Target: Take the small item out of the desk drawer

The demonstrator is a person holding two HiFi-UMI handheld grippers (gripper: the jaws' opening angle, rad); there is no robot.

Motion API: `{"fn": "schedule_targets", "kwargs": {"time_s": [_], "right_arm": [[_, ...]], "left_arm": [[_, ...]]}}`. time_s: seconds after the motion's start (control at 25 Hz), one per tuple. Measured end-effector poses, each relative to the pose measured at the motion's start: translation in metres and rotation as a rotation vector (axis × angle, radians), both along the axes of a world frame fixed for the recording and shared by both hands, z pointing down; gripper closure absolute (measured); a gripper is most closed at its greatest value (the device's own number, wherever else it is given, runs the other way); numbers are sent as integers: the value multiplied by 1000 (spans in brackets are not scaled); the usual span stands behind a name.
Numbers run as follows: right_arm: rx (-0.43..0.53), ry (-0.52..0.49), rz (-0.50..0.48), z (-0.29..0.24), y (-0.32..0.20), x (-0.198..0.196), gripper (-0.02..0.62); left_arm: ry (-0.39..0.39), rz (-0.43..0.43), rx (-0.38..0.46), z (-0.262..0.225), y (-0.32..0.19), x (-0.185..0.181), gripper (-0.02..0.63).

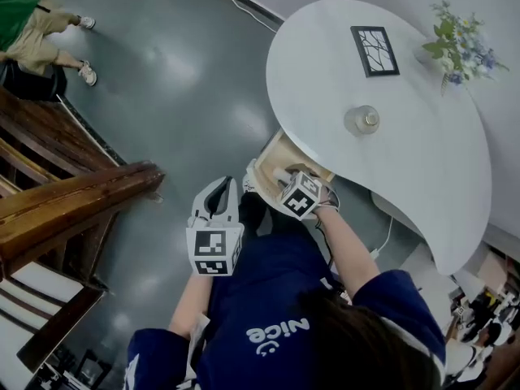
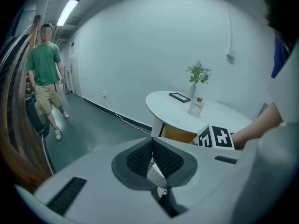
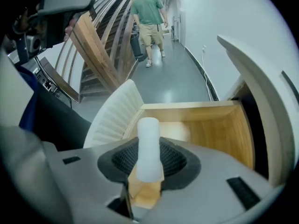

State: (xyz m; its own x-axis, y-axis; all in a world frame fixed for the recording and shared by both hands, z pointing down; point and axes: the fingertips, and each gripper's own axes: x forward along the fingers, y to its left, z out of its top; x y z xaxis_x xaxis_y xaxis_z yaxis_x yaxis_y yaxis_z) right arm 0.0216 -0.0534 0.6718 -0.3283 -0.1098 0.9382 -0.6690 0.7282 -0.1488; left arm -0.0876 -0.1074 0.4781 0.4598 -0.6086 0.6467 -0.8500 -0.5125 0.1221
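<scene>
A small white cylinder [image 3: 148, 146] stands upright between the dark pads of my right gripper [image 3: 148, 158], which is shut on it. It sits just above the open wooden drawer [image 3: 212, 129], whose ribbed white front [image 3: 114, 118] lies to the left. In the head view the right gripper [image 1: 286, 177] hangs over the drawer [image 1: 280, 151] under the white table [image 1: 422, 161]. My left gripper [image 1: 218, 197] is held back beside the person's body, away from the drawer. Its pads [image 2: 140, 160] meet with nothing between them.
On the table stand a glass bottle [image 1: 362, 120], a dark picture frame [image 1: 374, 50] and a vase of flowers [image 1: 457, 43]. A wooden stair rail [image 1: 73, 205] runs at the left. A person in a green shirt [image 3: 149, 13] walks on the grey floor beyond.
</scene>
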Motion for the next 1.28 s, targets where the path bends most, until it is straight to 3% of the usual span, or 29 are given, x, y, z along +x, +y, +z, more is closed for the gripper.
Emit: {"fn": "schedule_targets", "kwargs": {"time_s": [0.68,1.28], "right_arm": [[94,-80,228,-89,1,14,456],[276,-211,481,-181,-5,58,454]], "left_arm": [[82,153,47,-18,-13,49,601],[128,236,125,-53,-11,101,601]]}}
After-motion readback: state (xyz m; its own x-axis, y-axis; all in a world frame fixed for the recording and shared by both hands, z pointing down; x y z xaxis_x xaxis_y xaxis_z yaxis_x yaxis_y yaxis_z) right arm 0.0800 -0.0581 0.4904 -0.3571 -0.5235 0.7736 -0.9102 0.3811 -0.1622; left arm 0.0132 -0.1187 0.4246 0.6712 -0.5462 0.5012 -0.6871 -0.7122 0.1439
